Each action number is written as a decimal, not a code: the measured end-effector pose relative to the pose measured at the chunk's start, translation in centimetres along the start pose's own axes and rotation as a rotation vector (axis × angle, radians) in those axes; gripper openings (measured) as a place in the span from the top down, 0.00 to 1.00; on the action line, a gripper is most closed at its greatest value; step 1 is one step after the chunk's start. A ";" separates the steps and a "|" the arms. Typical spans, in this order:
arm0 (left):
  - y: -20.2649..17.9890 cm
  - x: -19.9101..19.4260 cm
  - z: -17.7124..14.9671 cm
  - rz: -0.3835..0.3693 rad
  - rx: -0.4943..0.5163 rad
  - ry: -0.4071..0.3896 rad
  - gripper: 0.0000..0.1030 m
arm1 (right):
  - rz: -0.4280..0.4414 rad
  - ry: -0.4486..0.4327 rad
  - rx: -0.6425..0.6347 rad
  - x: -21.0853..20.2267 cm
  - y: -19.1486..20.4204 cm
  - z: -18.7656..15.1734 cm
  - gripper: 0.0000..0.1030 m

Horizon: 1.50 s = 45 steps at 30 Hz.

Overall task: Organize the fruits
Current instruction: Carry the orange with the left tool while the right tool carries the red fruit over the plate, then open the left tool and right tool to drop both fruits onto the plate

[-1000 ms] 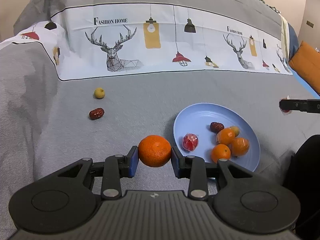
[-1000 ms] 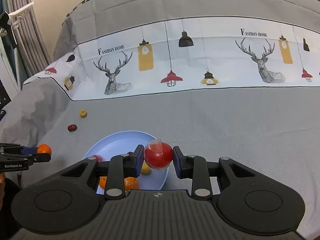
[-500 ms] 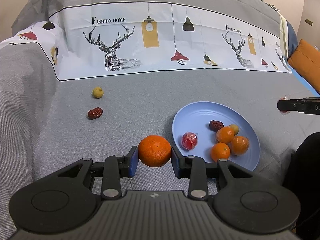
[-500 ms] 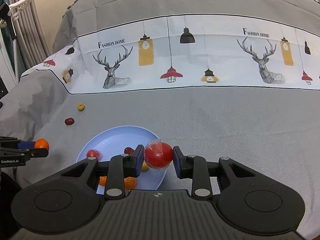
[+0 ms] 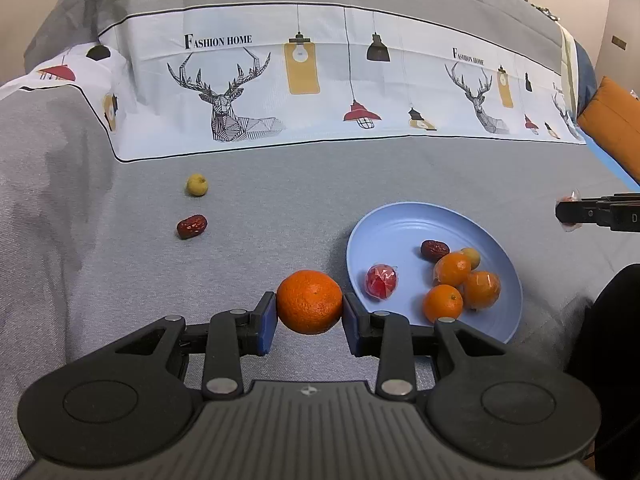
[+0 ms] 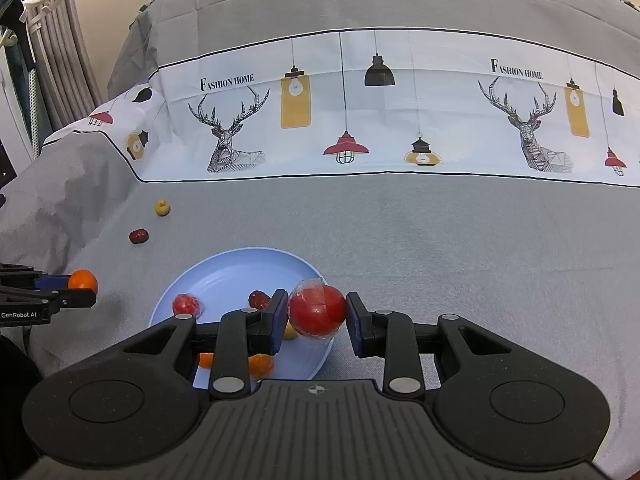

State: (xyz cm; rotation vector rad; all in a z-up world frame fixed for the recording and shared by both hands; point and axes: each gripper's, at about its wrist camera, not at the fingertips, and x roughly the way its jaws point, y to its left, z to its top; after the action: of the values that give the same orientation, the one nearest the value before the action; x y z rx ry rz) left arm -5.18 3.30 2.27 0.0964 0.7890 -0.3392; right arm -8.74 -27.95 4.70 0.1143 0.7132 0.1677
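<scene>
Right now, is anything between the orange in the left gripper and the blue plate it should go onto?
Nothing visible. The left gripper holds the orange just left of the blue plate, with only bare grey bedspread between them. The plate's near-left part is free; the wrapped red fruit lies further in.

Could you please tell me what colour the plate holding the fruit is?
The plate is light blue, a plain solid colour with faint concentric ridges; it shows best in the left wrist view.
</scene>
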 end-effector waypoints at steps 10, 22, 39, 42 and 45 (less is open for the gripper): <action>0.0 0.0 0.0 0.000 0.000 -0.001 0.63 | 0.000 0.003 -0.003 0.1 0.0 0.1 0.68; 0.0 0.0 0.0 0.001 0.004 0.005 0.63 | 0.008 0.012 -0.017 0.3 0.3 0.0 0.68; -2.9 2.2 0.3 0.060 0.084 0.106 0.63 | 0.027 -0.037 -0.030 2.4 1.9 0.1 0.68; -4.5 2.7 1.3 0.047 0.088 0.110 0.63 | 0.035 -0.055 -0.014 3.2 1.9 0.2 0.68; -6.5 3.4 3.0 0.028 0.107 0.102 0.63 | 0.043 -0.056 0.008 4.2 1.6 0.2 0.68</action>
State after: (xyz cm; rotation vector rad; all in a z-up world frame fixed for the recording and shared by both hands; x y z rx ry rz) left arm -3.13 -4.30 2.21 0.2264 0.8694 -0.3524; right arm -5.64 -25.58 2.42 0.1411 0.6561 0.2020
